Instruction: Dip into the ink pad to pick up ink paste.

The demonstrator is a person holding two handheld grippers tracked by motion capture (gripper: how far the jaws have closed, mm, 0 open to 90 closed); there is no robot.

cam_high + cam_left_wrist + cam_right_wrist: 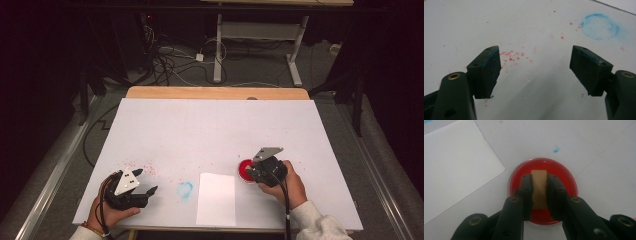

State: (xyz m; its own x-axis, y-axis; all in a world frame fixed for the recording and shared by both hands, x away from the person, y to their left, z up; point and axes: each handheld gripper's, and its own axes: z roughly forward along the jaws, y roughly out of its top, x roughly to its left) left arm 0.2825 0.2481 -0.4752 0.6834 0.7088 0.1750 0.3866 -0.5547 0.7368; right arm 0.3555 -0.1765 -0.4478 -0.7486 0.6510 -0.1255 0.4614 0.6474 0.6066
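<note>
The right hand-held gripper (pixel 539 192) pinches a small tan block (pixel 539 187) over the red paint dish (pixel 564 176); likely light, stiff, best held by its sides. The left hand-held gripper (pixel 534 72) gapes empty.

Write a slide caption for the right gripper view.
Right gripper clamps a tan block over a red dish.
</note>
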